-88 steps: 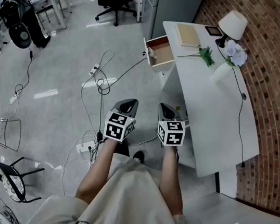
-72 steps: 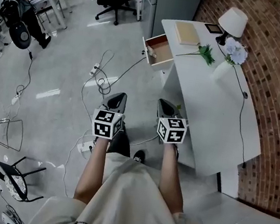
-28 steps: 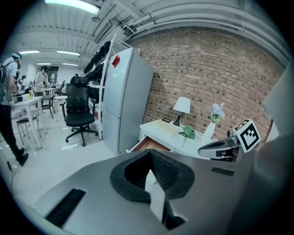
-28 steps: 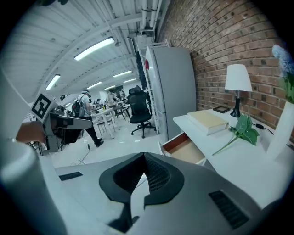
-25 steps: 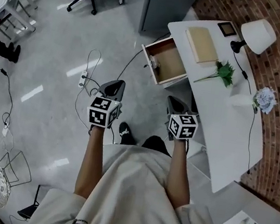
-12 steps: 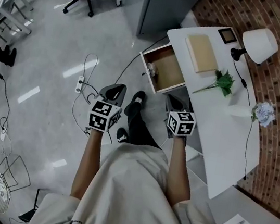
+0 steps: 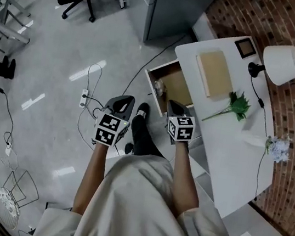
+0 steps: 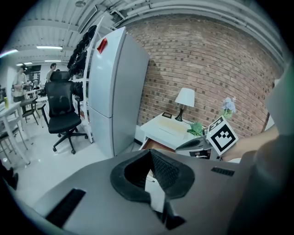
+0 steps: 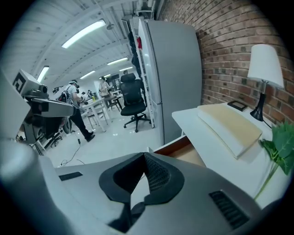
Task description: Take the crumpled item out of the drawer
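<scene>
- Left gripper (image 7: pixel 121 103): jaws pressed together, empty, above the floor, apart from the drawer (image 7: pixel 179 83).
- Right gripper (image 7: pixel 173 106): jaws together, empty, just beside the open drawer.
- Crumpled item (image 7: pixel 159 87): inside the drawer, near its front panel, untouched.

In the head view the right tongs (image 7: pixel 174 109) cover the near corner of the drawer (image 7: pixel 174 84). The small pale lump (image 7: pixel 159 87) inside it is too small to identify. In the right tongs' view, the tongs' own body hides most of the drawer's floor.
</scene>
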